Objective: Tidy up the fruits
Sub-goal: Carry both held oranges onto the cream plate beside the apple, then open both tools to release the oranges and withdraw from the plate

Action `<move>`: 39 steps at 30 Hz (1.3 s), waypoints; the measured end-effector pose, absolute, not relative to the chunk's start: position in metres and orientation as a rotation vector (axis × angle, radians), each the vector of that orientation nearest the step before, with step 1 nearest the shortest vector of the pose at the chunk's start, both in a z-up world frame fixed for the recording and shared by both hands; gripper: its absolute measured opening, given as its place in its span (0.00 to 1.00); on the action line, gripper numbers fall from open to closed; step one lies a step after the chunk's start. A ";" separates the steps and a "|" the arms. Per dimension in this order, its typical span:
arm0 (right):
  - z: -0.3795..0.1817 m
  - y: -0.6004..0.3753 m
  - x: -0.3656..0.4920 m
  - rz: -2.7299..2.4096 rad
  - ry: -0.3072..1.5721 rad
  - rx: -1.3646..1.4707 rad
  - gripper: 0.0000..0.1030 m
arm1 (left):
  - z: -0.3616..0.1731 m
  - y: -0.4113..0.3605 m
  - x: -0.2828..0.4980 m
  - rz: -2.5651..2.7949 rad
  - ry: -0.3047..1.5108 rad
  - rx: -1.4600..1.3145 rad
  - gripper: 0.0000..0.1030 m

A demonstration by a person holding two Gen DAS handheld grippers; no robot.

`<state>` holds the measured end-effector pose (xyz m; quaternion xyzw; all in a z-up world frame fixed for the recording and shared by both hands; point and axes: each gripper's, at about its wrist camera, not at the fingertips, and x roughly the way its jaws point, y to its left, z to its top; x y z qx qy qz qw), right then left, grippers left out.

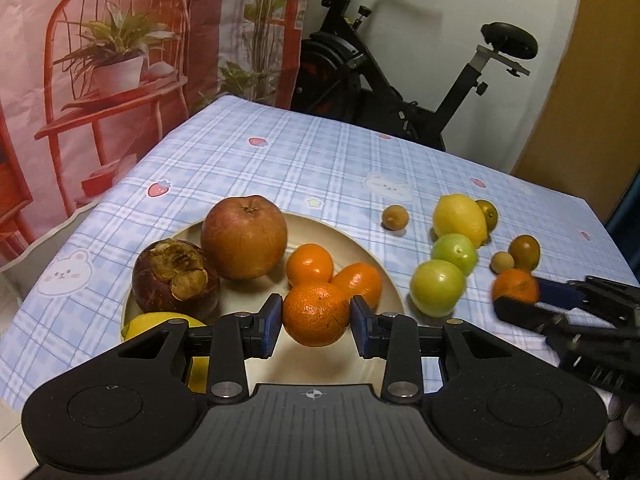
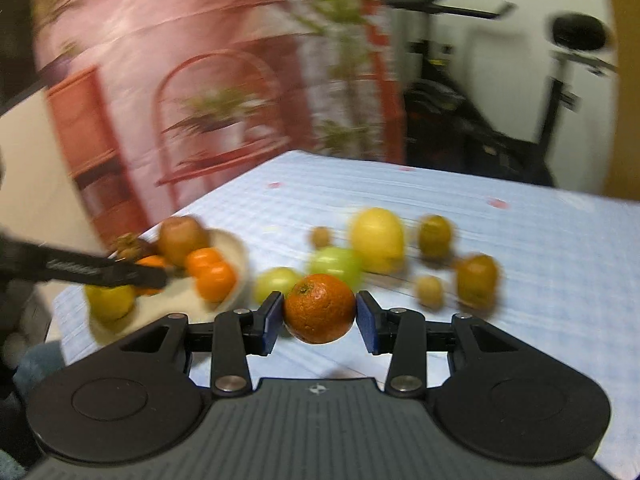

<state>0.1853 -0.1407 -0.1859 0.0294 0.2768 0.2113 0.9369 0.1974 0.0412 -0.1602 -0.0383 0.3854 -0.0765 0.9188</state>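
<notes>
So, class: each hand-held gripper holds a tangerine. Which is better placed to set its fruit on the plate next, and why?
Left. The left hand-held gripper already holds its tangerine over the plate. The right hand-held gripper holds its tangerine over the tablecloth, off to the side.

Dim indoor light; right view motion-blurred

No words or numbers can be read anywhere here. The left tongs' arm (image 2: 76, 269) carries a line of pale lettering, but blur makes it illegible.
</notes>
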 end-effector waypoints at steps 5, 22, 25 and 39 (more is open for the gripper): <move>-0.189 -0.094 0.201 0.557 0.570 -0.060 0.41 | -0.163 0.044 0.204 -0.148 0.788 -0.078 0.38; -0.217 -0.040 0.229 0.713 0.639 -0.207 0.41 | -0.175 0.041 0.221 -0.157 0.829 -0.072 0.38; -0.220 -0.040 0.229 0.718 0.646 -0.203 0.41 | -0.177 0.040 0.222 -0.154 0.832 -0.072 0.38; -0.222 -0.035 0.228 0.705 0.639 -0.212 0.41 | -0.176 0.038 0.222 -0.141 0.830 -0.058 0.38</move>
